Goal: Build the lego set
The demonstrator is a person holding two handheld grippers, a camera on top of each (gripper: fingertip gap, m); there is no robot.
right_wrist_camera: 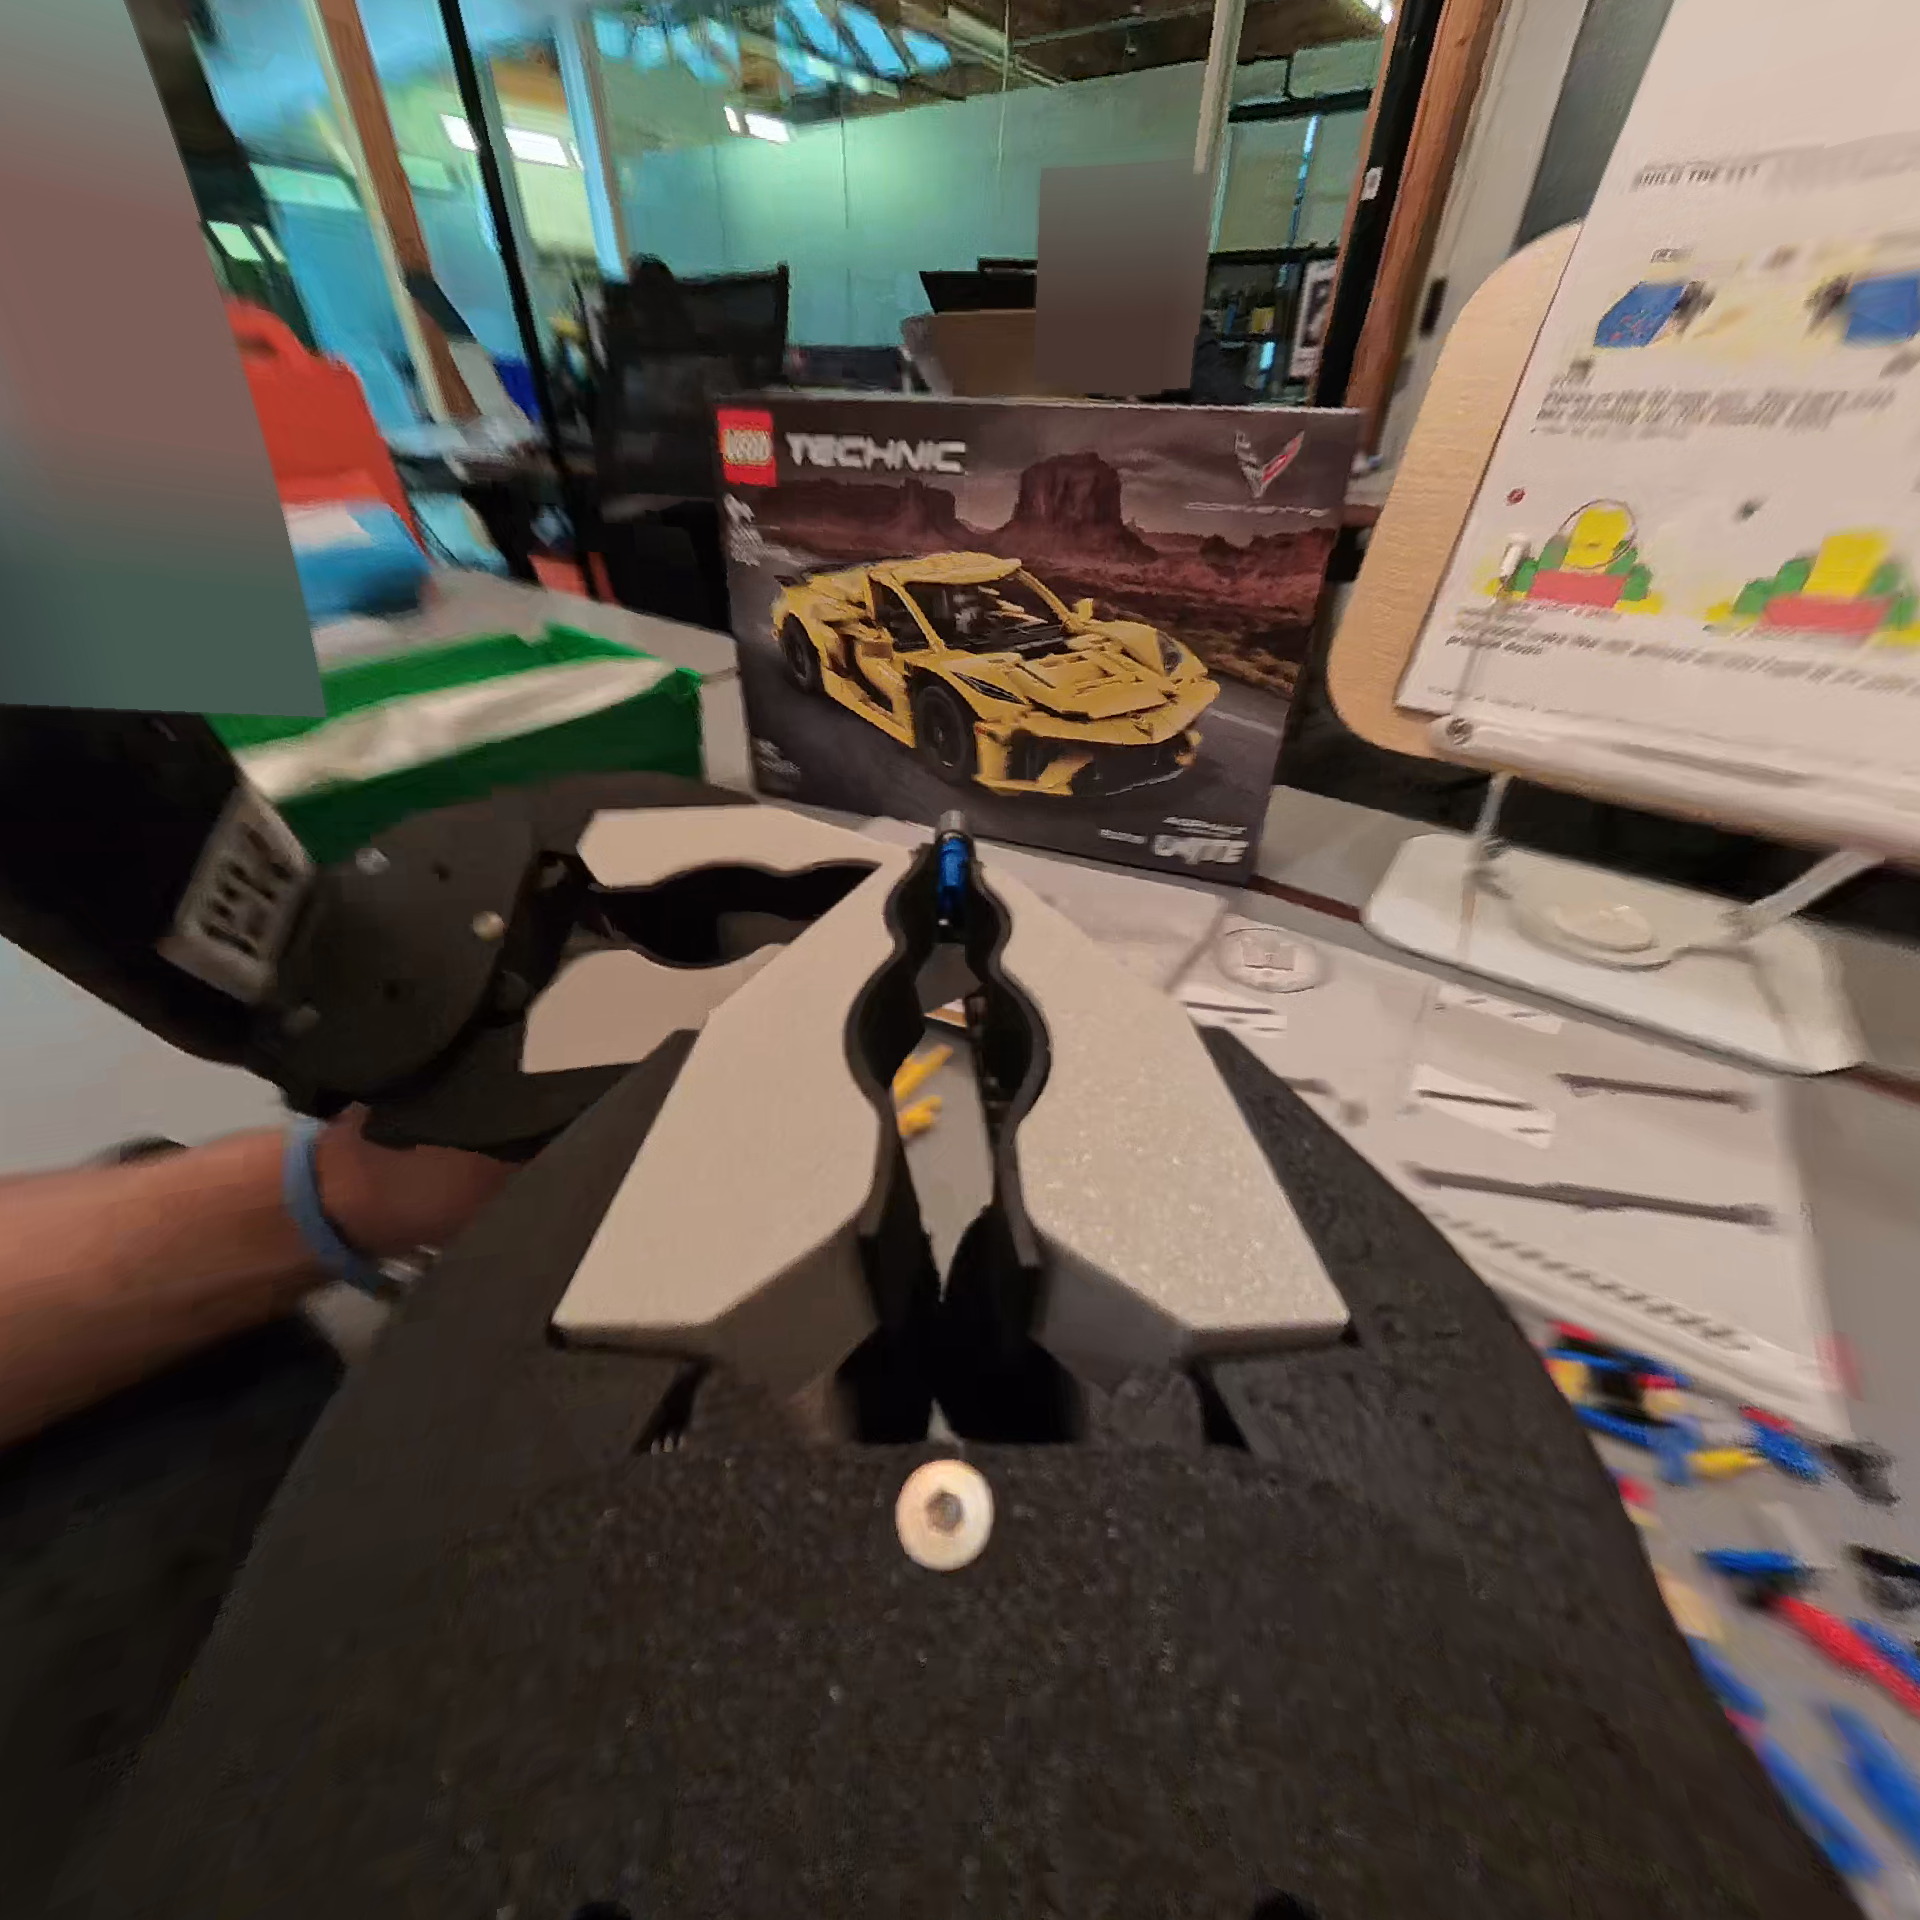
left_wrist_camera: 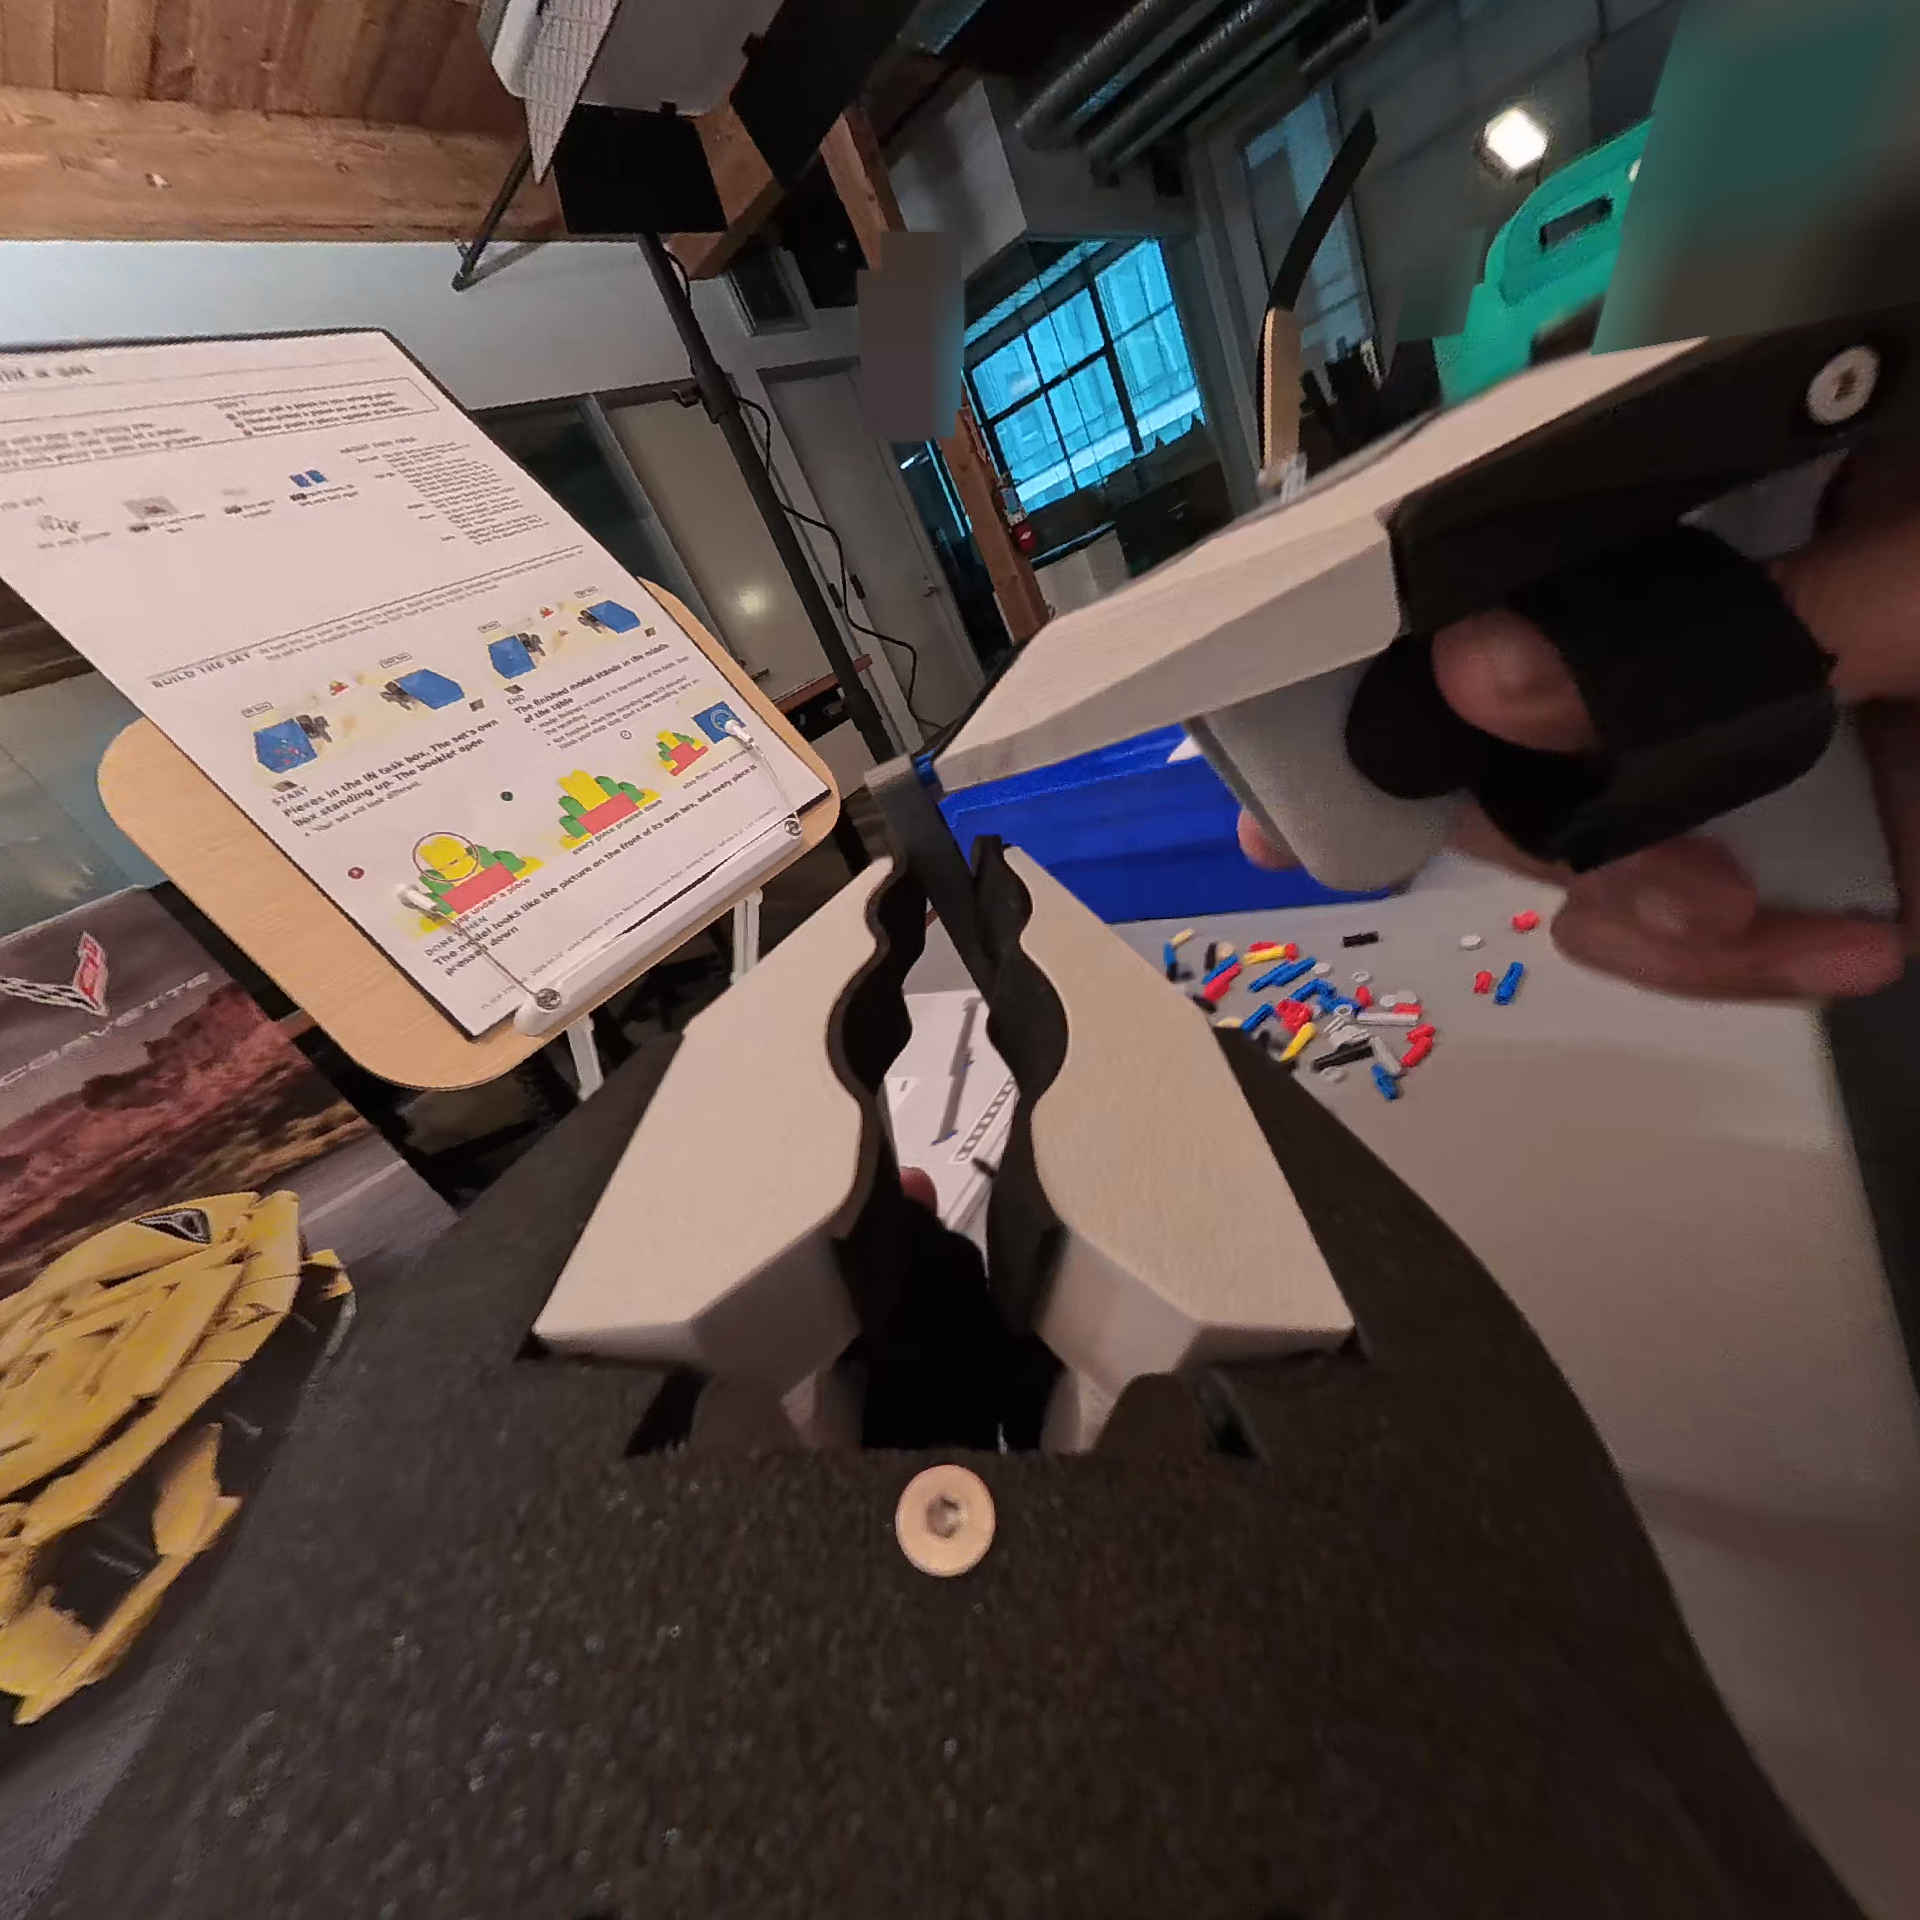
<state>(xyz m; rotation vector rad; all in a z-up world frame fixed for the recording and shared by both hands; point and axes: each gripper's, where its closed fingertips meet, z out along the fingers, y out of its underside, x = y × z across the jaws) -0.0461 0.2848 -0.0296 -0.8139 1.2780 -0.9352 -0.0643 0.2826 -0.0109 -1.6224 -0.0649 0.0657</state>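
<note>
- Right hand-held gripper [right_wrist_camera: 951,883]: tips pinched on a small blue pin [right_wrist_camera: 951,864], which stands roughly upright and pokes out above the tips. Held in the air above the counter [right_wrist_camera: 1122,914].
- Left hand-held gripper [left_wrist_camera: 951,883]: tips nearly together, with a thin black piece [left_wrist_camera: 940,862] between them, sticking up past the tips. It looks clamped. I cannot tell what kind of part it is.
- In the left wrist view the right hand-held gripper comes in from the upper right, its tip just beside the black piece; contact cannot be judged. The person's hand [left_wrist_camera: 1683,831] is wrapped round its handle.
- In the right wrist view the left hand-held gripper sits at the left, close beside the right one; a forearm with a blue wristband [right_wrist_camera: 312,1205] is below it.
- Loose pieces [left_wrist_camera: 1320,1008]: scattered heap of red, blue, yellow, black and grey parts on the counter, to the right of both hand-held grippers. Blurred in the right wrist view.
- A couple of yellow pieces [right_wrist_camera: 920,1091] lie on the counter under the right hand-held gripper's fingers.
- Set box [right_wrist_camera: 1018,634] stands upright at the back of the counter, yellow car on the front.
- Instruction sheet [left_wrist_camera: 416,675] tilted on a wooden stand [left_wrist_camera: 312,977], beside the box.
- Open booklet [right_wrist_camera: 1621,1226] flat on the counter, below the stand.
- Blue bin [left_wrist_camera: 1101,831] behind the loose pieces; green bin [right_wrist_camera: 499,707] left of the box.
</note>
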